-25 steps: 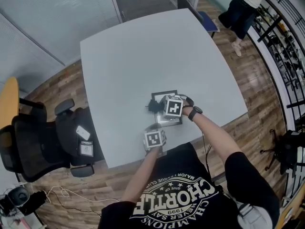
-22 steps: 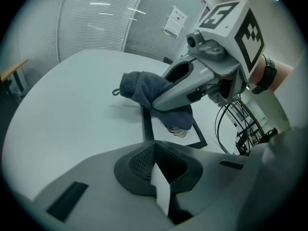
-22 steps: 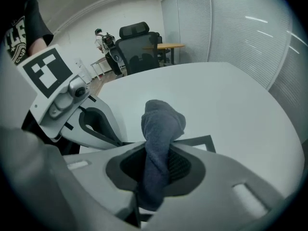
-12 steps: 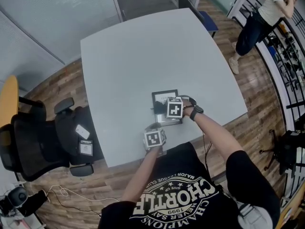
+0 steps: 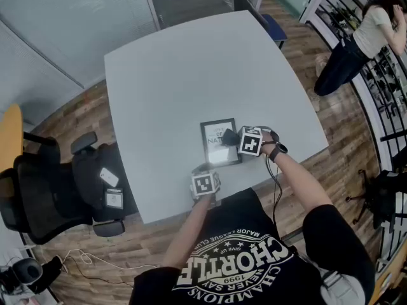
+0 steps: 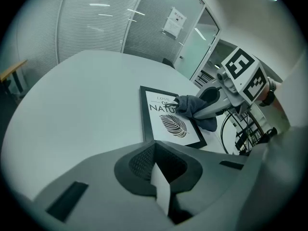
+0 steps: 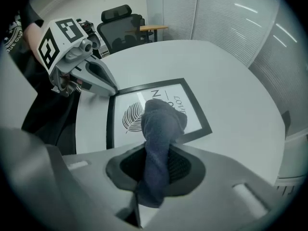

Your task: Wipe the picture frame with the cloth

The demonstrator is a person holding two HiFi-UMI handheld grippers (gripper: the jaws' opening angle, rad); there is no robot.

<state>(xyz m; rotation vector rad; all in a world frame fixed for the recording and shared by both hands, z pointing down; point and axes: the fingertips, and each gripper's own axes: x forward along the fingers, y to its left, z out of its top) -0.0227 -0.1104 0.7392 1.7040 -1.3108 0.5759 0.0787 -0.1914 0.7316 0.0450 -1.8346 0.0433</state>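
**Head view.** A pale grey surface (image 5: pixel 191 62) carries the picture frame (image 5: pixel 219 142), which lies flat near the near edge, just in front of the person. The frame has a thin black border round a white print. The right hand-held gripper (image 5: pixel 234 137) holds a dark cloth (image 5: pixel 229 136) over the frame's right part. The left hand-held gripper (image 5: pixel 202 169) sits at the frame's near left corner. The print is too small to read here. An office chair (image 5: pixel 57 189) stands to the left of the surface, and a second person (image 5: pixel 365 37) stands at the far right, partly cut off.

**Left gripper view.** The left hand-held gripper's (image 6: pixel 161 196) jaws are pressed together with nothing between them. Beyond them lies the picture frame (image 6: pixel 163 124): a dark leaf drawing under the words "LOVE OF NATU". The rest of the wording is hidden by the blue-grey cloth (image 6: pixel 190 105), which is bunched on the frame's far right part in the right hand-held gripper (image 6: pixel 199 110). The jaw housing cuts off the frame's near corner.

**Right gripper view.** The right hand-held gripper (image 7: pixel 154 177) is clamped on the cloth (image 7: pixel 161 126), which stands out in a thick fold and covers the middle of the picture frame (image 7: pixel 192 107). The left hand-held gripper (image 7: pixel 112 91) points its tips at one frame corner. Whether they touch it cannot be told.
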